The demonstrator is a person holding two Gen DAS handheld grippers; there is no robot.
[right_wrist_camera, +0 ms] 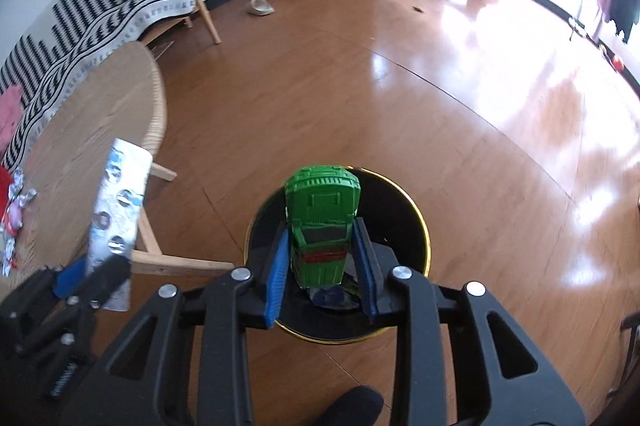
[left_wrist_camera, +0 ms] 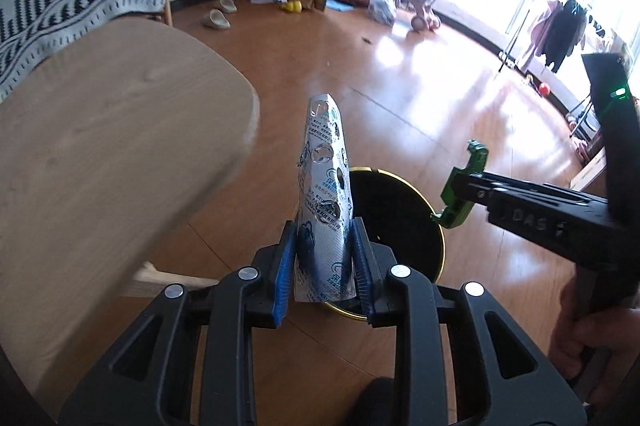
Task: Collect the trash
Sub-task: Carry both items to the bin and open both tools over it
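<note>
Above the black bin (right_wrist_camera: pixel 404 226), the right claw (right_wrist_camera: pixel 322 250) gripped a green toy car (right_wrist_camera: pixel 320 222) between its pads; just left, the left claw (left_wrist_camera: pixel 324 258) clamped a foil blister pack (left_wrist_camera: pixel 324 194).

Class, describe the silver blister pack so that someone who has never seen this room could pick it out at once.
Find the black bin with the gold rim on the wooden floor, beside the round wooden table. The blister pack is pinched upright in the left gripper at the bin's edge. Unlike the green toy car in the right gripper, it is flat silver foil with blue print and popped bubbles.
</note>
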